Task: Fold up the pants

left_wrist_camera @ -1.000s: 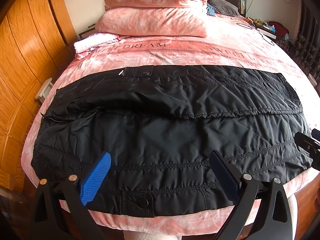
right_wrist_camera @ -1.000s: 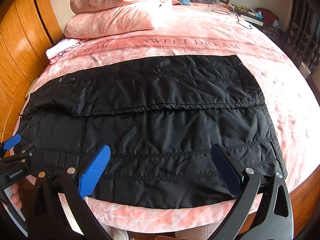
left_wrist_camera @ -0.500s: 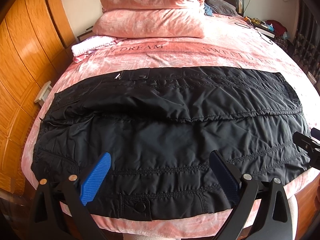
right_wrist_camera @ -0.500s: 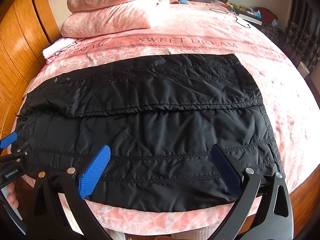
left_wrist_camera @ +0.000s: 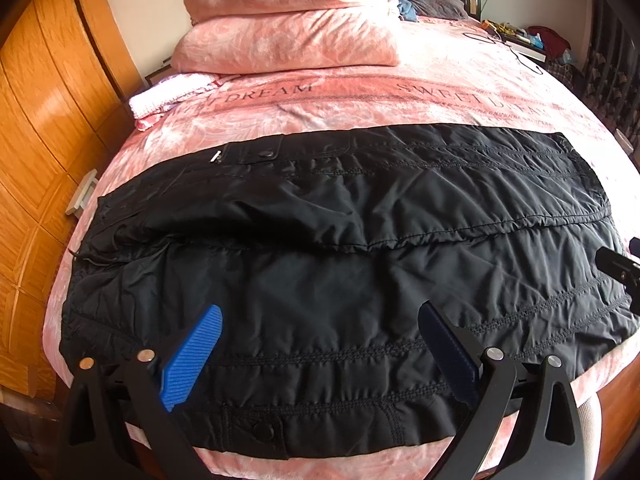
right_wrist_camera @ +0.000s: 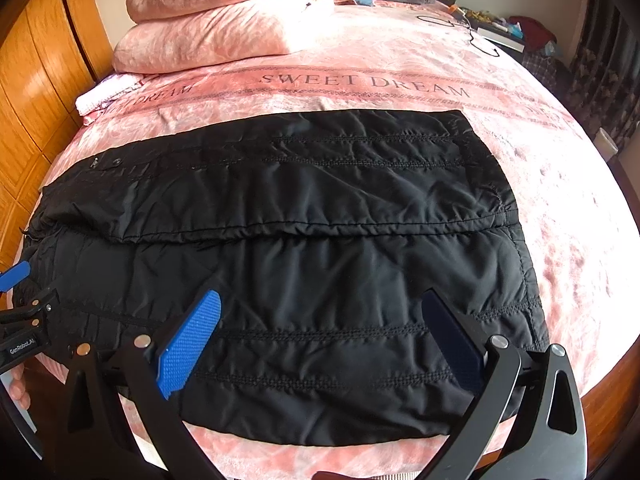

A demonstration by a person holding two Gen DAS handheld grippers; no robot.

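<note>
Black quilted pants [left_wrist_camera: 340,264] lie flat across the pink bed, waist to the left, legs side by side running right; they also show in the right wrist view [right_wrist_camera: 288,248]. My left gripper [left_wrist_camera: 320,316] is open and empty, hovering over the near leg by the front edge. My right gripper [right_wrist_camera: 320,304] is open and empty, hovering over the near leg further right, near the hems. The left gripper shows at the left edge of the right wrist view [right_wrist_camera: 20,312]; part of the right gripper shows at the right edge of the left wrist view [left_wrist_camera: 618,268].
Pink bedspread [right_wrist_camera: 400,80] with "SWEET DREAM" lettering. Stacked pink pillows [left_wrist_camera: 288,28] at the back left. A white folded cloth [left_wrist_camera: 168,92] by the wooden wardrobe [left_wrist_camera: 40,120] on the left. Cables and clutter [right_wrist_camera: 480,24] at the far right.
Both grippers have drifted slightly, still open above the near leg. The pants have not moved.
</note>
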